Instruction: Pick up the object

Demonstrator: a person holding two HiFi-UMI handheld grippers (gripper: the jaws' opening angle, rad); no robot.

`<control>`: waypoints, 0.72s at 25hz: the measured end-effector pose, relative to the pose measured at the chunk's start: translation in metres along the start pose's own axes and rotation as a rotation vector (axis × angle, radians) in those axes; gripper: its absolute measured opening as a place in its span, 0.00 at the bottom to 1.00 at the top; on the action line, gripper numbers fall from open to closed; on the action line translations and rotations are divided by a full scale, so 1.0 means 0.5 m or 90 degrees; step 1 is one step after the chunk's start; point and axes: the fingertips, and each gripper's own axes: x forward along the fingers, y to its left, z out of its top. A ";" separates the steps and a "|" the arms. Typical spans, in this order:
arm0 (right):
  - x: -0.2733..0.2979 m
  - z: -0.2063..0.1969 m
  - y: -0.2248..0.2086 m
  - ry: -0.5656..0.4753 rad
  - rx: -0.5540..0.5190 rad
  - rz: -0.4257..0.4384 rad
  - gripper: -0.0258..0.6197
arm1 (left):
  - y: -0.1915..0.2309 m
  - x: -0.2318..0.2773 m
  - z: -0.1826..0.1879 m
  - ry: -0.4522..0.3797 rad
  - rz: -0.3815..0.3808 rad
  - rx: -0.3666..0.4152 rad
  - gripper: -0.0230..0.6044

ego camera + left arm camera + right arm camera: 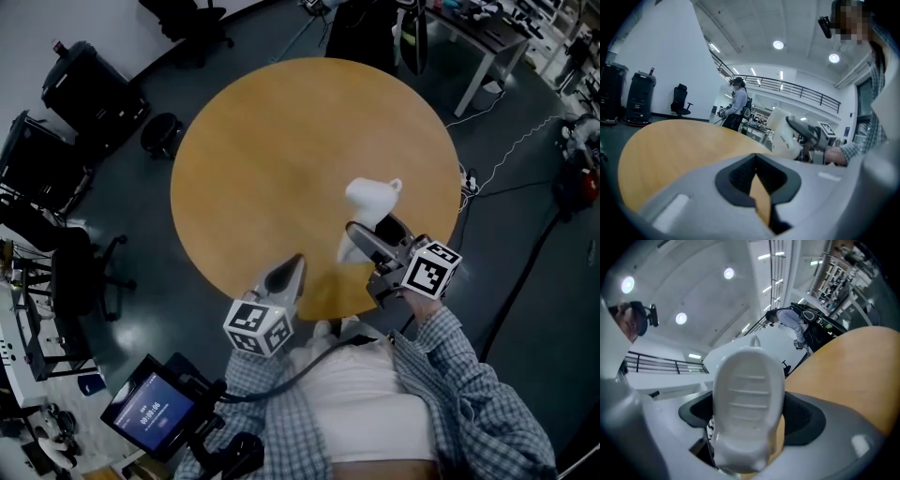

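Right gripper (pixel 363 236): fingers grasp a white shoe (pixel 369 198) over the round tabletop's (pixel 272 150) near edge. Left gripper (pixel 290 269): fingers clenched together, empty.

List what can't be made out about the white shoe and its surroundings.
White shoe: right gripper view shows only the sole, which hides the upper.
Right claw: head view, the shoe covers where its pads grip.
Screen: head view, its print is too small to read.
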 end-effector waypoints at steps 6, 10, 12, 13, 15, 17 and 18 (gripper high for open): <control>-0.036 0.018 -0.025 -0.093 0.112 0.024 0.73 | -0.008 0.009 -0.012 0.002 0.000 0.007 0.04; -0.046 0.020 -0.033 -0.111 0.135 0.023 0.73 | -0.011 0.012 -0.018 0.004 -0.002 0.010 0.04; -0.042 0.021 -0.030 -0.111 0.138 0.023 0.73 | -0.008 0.012 -0.013 0.005 -0.003 0.009 0.04; -0.038 0.021 -0.027 -0.110 0.139 0.024 0.73 | -0.006 0.010 -0.009 0.006 -0.004 0.008 0.04; -0.034 0.022 -0.021 -0.109 0.142 0.024 0.73 | -0.004 0.006 -0.001 0.007 -0.004 0.007 0.04; -0.033 0.024 -0.017 -0.110 0.147 0.025 0.73 | -0.004 0.003 0.005 0.006 -0.003 0.007 0.04; -0.033 0.024 -0.016 -0.111 0.149 0.025 0.73 | -0.004 0.001 0.007 0.006 -0.003 0.008 0.04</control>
